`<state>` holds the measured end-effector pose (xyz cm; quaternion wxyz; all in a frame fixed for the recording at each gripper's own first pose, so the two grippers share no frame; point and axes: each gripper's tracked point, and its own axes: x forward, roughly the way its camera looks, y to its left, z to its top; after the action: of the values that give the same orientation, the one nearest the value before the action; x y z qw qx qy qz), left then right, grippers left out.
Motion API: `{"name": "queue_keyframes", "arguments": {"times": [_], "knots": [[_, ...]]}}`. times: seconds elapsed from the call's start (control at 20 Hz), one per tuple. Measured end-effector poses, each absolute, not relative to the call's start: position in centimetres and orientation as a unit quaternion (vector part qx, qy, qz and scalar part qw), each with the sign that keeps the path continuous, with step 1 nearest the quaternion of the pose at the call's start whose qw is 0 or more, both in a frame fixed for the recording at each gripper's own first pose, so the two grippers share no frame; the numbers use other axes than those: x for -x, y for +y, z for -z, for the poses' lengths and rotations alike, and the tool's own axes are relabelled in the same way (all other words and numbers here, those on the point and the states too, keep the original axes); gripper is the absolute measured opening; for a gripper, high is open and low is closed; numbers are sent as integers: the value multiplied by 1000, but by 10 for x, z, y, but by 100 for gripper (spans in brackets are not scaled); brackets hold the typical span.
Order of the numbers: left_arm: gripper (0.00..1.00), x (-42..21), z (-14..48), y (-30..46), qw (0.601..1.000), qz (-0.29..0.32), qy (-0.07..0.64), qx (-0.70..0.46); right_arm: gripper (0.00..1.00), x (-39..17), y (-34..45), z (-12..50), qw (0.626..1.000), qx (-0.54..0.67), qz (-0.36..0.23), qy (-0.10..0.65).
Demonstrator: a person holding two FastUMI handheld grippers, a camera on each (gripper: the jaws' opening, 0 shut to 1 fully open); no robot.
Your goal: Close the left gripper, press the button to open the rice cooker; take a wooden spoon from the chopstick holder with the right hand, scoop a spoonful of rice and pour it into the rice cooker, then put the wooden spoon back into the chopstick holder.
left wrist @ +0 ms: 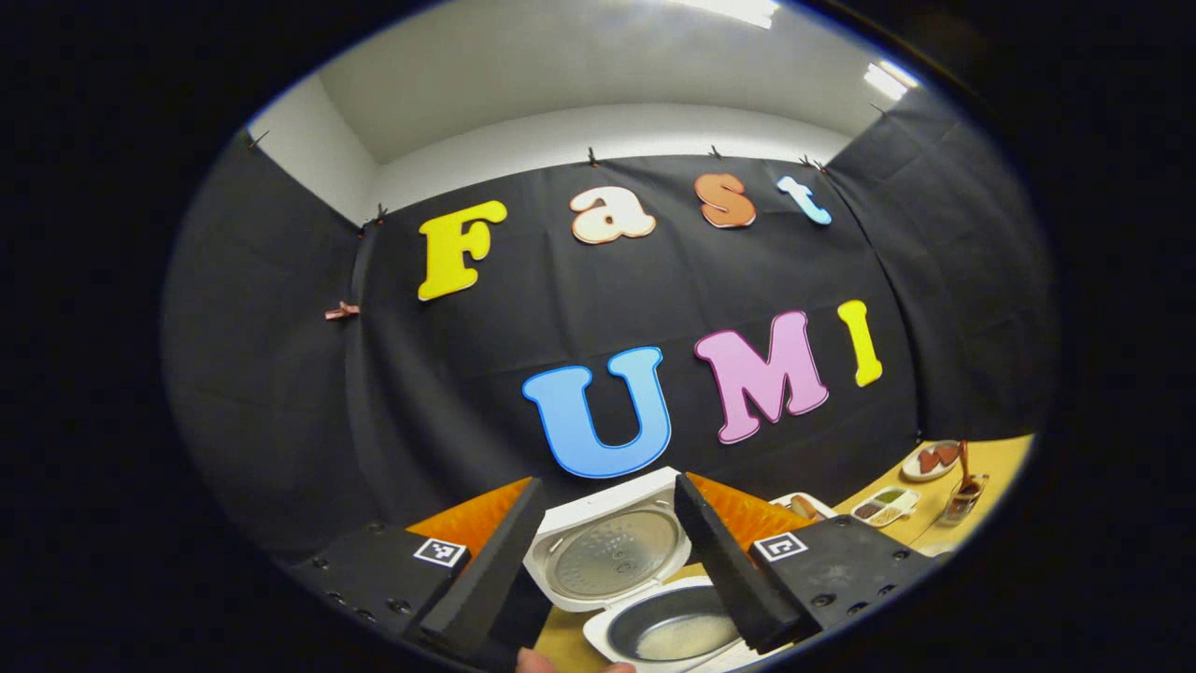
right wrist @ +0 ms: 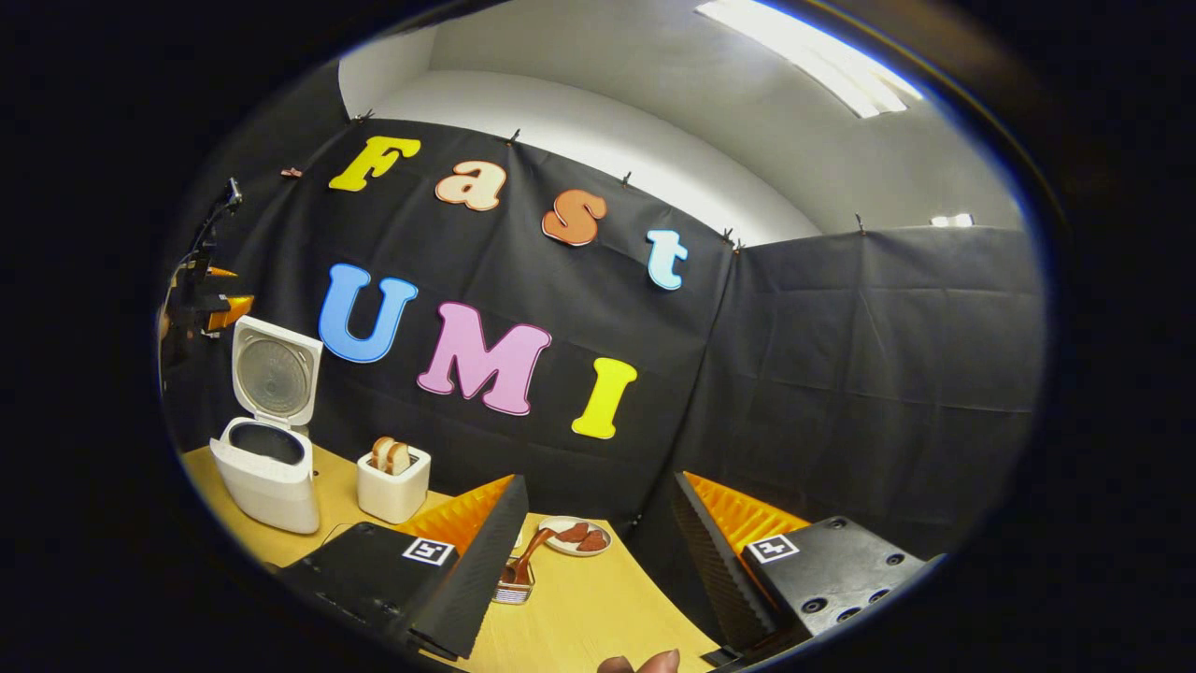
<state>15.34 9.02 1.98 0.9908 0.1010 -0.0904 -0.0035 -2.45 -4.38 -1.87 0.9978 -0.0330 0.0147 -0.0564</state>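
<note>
Left tool (left wrist: 603,542) held wide, empty, above opened rice cooker (left wrist: 654,598) | right tool (right wrist: 598,561) wide, empty; wooden spoon (right wrist: 529,553) seen ahead in chopstick holder (right wrist: 514,589)

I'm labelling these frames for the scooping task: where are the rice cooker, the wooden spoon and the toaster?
rice cooker (right wrist: 264,486): right gripper view, on the front of its white body.
wooden spoon (right wrist: 533,549): right gripper view, on its handle above the holder.
toaster (right wrist: 392,494): right gripper view, on its white front wall.
</note>
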Motion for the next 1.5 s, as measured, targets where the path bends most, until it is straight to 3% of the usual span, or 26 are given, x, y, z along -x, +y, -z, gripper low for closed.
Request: {"name": "queue_keyframes", "arguments": {"times": [0.65,1.05,1.5], "knots": [[96,-40,6,31,995,-64,-39,-60,97,-39,-41,83,996,-28,-51,68],[96,-2,19,14,994,-96,-17,-43,98,-92,-55,133,991,-42,-81,96],[97,18,28,-17,993,-115,6,-36,98,-160,-32,240,967,-106,-145,181]]}}
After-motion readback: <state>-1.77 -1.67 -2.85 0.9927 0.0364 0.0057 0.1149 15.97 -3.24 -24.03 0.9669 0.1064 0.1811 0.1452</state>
